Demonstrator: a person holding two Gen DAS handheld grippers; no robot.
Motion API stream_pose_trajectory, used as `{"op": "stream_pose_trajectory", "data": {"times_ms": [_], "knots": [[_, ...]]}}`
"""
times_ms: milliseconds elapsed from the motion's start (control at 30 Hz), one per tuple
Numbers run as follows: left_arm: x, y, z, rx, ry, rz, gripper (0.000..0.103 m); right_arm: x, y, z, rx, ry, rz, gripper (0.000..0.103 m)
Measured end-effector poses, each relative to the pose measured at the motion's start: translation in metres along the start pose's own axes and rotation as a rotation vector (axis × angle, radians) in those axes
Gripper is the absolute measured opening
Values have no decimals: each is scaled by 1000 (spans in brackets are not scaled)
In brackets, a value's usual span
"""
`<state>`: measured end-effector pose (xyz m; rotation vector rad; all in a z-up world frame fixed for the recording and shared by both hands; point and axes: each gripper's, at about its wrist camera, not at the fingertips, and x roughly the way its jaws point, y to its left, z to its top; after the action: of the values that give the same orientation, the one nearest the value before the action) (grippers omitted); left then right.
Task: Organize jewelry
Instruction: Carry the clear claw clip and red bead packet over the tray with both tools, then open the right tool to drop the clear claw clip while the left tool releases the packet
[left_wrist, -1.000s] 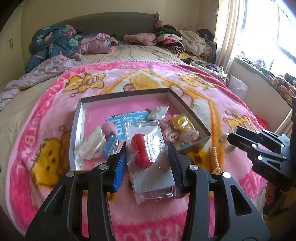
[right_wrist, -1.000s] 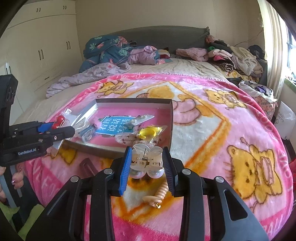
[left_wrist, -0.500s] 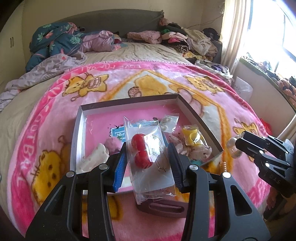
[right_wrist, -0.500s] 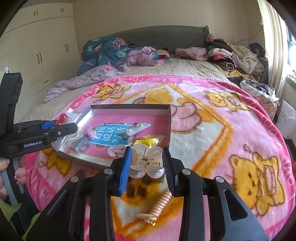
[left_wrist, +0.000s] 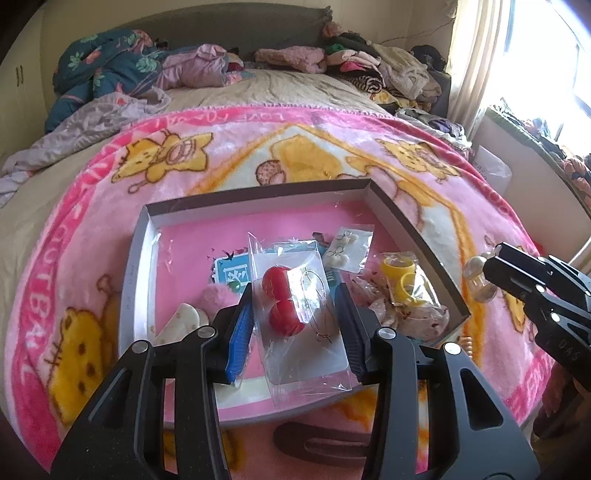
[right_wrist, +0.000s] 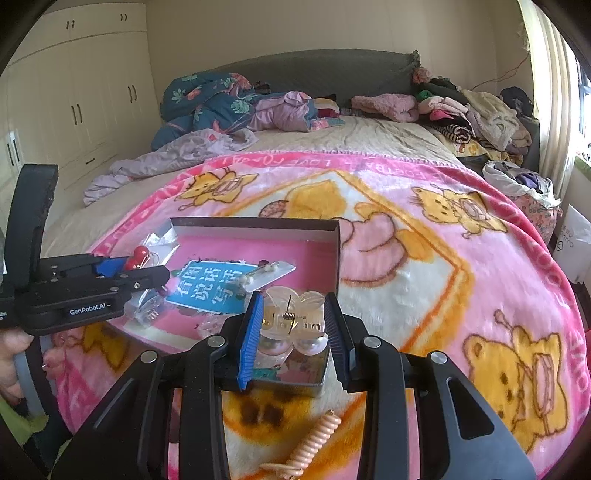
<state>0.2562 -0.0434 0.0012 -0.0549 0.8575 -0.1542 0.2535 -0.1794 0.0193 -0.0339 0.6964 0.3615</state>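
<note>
Your left gripper (left_wrist: 297, 325) is clamped on a clear packet of red earrings (left_wrist: 282, 306), held over the near half of the grey box (left_wrist: 413, 236). Your right gripper (right_wrist: 291, 332) pinches a clear pearl hair claw (right_wrist: 291, 317) above the box's near corner. The packets beneath both are partly hidden; a coiled hair tie (right_wrist: 314, 439) lies outside on the blanket (right_wrist: 424, 266).

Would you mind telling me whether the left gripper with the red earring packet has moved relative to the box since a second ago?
Yes. The left gripper, shut on the red earring packet, has advanced over the box; its tips, earlier short of the near wall, now hang above the interior.
</note>
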Motion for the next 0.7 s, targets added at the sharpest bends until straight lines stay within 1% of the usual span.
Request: {"op": "stream_pose_trajectory", "data": {"times_ms": [367,567,700], "knots": [[29,-2,-8,-2,51,-28,35,31,-8,5,5,31,-12,32],[32,-1,-16,0,72,-35,35,55,-3,3,-4,67,-11,32],[32,0,-19,-1,80,-36,35,64,-2,1,4,83,-7,32]]}}
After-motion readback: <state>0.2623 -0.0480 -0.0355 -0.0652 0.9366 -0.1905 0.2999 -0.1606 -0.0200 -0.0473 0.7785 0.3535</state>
